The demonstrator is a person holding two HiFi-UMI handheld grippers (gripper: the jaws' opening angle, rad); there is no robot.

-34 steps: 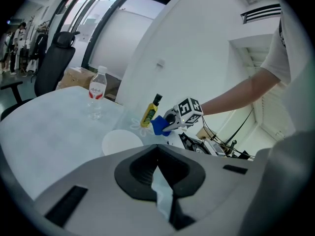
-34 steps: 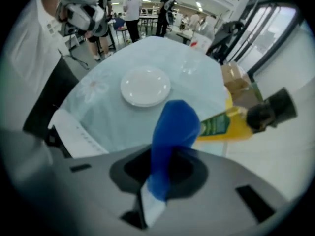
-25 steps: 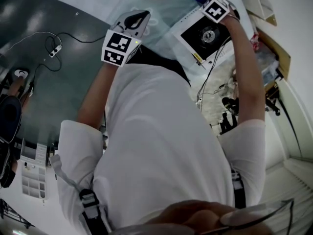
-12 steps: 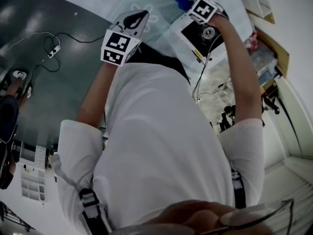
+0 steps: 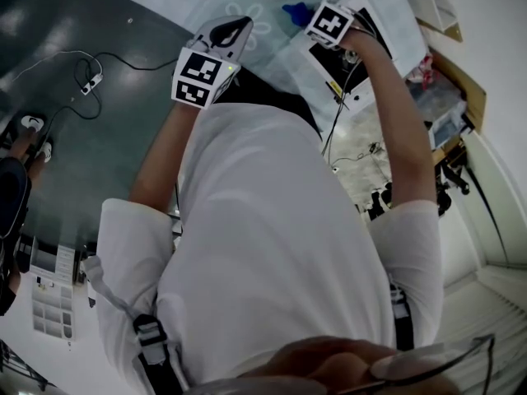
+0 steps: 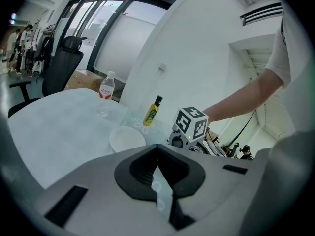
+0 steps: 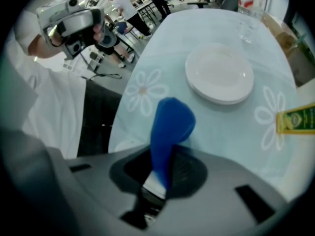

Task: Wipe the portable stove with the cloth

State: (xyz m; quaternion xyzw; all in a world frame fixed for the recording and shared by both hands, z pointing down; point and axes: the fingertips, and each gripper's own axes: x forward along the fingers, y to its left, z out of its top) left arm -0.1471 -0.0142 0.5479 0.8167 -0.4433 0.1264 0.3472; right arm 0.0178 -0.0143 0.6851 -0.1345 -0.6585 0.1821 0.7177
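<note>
The portable stove (image 5: 336, 58), white with a black top, lies on the pale flowered tablecloth at the upper right of the head view. My right gripper (image 5: 309, 16) is at the stove's far left corner, shut on the blue cloth (image 5: 295, 11), which sticks out past the stove's edge. In the right gripper view the cloth (image 7: 170, 124) stands up from between the jaws of this gripper (image 7: 160, 181), over the tablecloth. My left gripper (image 5: 233, 31) hovers over the table left of the stove, its jaws (image 6: 158, 186) shut on nothing. It does not touch the stove.
A stack of white plates (image 7: 219, 77) lies just beyond the cloth. A yellow oil bottle (image 6: 152, 111), a water bottle (image 6: 106, 92) and a glass (image 7: 246, 31) stand farther back. Cables (image 5: 90, 81) lie on the dark floor at left. Boxes and clutter (image 5: 453, 97) crowd the right.
My right gripper has slid the blue cloth leftwards and away across the stove, from its right side to its far left corner. The left gripper has stayed put.
</note>
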